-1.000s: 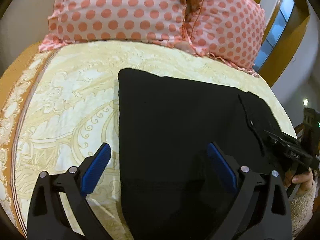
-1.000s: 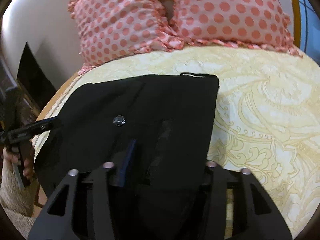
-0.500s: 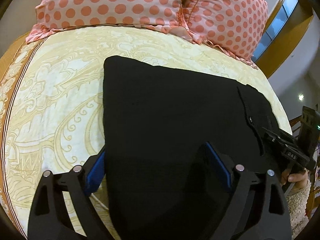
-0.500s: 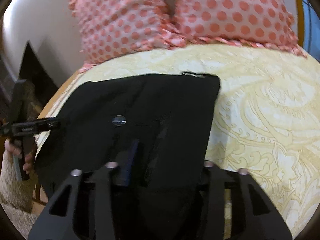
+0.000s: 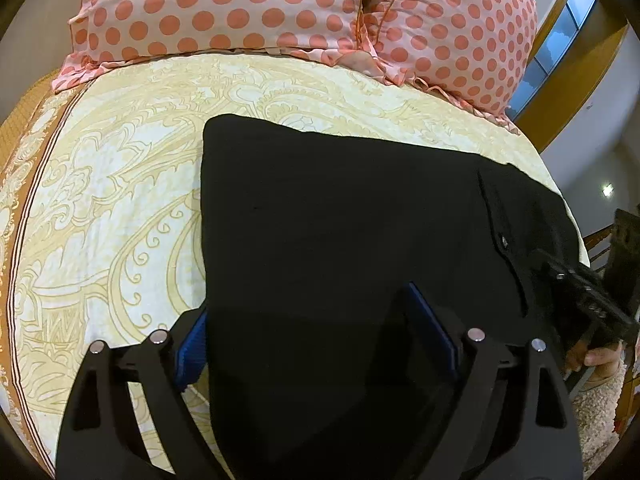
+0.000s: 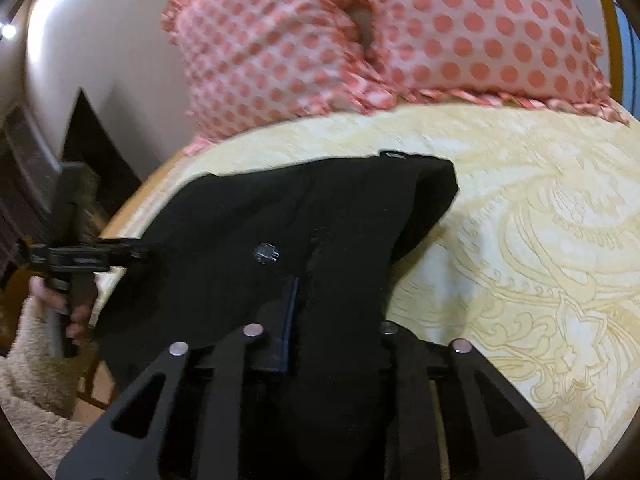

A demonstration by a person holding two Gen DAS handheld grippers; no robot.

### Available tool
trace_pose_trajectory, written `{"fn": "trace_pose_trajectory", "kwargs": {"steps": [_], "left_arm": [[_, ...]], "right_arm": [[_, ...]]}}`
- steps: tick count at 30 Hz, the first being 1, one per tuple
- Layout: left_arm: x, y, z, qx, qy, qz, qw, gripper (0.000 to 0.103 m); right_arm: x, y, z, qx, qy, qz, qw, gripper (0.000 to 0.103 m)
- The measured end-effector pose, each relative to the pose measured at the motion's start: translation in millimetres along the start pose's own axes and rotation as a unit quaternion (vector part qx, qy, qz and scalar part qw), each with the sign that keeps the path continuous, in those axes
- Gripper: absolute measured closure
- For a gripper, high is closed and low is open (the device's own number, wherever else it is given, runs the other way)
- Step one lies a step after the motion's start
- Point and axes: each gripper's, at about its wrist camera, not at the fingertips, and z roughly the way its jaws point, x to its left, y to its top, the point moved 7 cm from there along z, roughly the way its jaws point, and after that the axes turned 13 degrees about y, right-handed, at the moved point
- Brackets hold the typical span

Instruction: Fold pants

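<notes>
1. Left gripper (image 5: 316, 344): jaws spread wide, blue pads either side of the black pants' (image 5: 340, 240) near edge; no pinch on the cloth.
2. Right gripper (image 6: 332, 320): jaws drawn close, pants fabric bunched between them.
3. Pants lie on the cream patterned bedspread (image 5: 112, 208), with a button (image 6: 266, 253) showing.
4. Two polka-dot pillows (image 5: 224, 8) sit beyond.
</notes>
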Motion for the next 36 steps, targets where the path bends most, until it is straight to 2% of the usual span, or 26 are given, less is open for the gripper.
{"fn": "trace_pose_trajectory", "kwargs": {"steps": [4, 7, 10, 18, 27, 29, 30, 32, 33, 34, 35, 36], "left_arm": [[4, 2, -8, -0.023, 0.018, 0.003, 0.9996, 0.063], [9, 7, -15, -0.035, -0.001, -0.011, 0.9993, 0.082], [9, 12, -23, -0.051, -0.008, -0.014, 0.9986, 0.088], [-1, 48, -40, -0.101, 0.011, 0.007, 0.9948, 0.091], [2, 153, -18, -0.158, 0.048, 0.007, 0.9863, 0.091], [9, 164, -1, -0.143, 0.049, -0.002, 0.9885, 0.09], [14, 168, 14, -0.123, 0.045, -0.008, 0.9913, 0.09], [22, 166, 40, -0.094, 0.054, -0.014, 0.994, 0.087], [26, 163, 53, -0.083, 0.064, -0.015, 0.9944, 0.083], [30, 159, 64, -0.074, 0.072, -0.02, 0.9944, 0.078], [33, 156, 70, -0.069, 0.073, -0.027, 0.9946, 0.075], [36, 154, 75, -0.066, 0.072, -0.037, 0.9945, 0.068]], "right_arm": [[7, 4, 1, -0.001, -0.003, -0.016, 1.0, 0.084], [8, 8, -2, -0.01, 0.01, -0.012, 1.0, 0.085], [11, 15, -4, -0.015, 0.016, -0.016, 1.0, 0.085], [9, 49, 2, -0.023, 0.012, -0.03, 0.999, 0.086], [-36, 137, 37, -0.069, -0.015, -0.021, 0.997, 0.087], [-55, 145, 56, -0.056, -0.027, -0.001, 0.998, 0.087], [-64, 145, 65, -0.045, -0.036, 0.006, 0.998, 0.087], [-83, 135, 88, -0.008, -0.059, 0.034, 0.998, 0.085], [-88, 132, 93, -0.001, -0.066, 0.042, 0.997, 0.081], [-91, 129, 95, 0.002, -0.076, 0.047, 0.996, 0.072], [-94, 127, 95, 0.005, -0.088, 0.049, 0.995, 0.057], [-96, 126, 94, 0.01, -0.105, 0.049, 0.993, 0.051]]}}
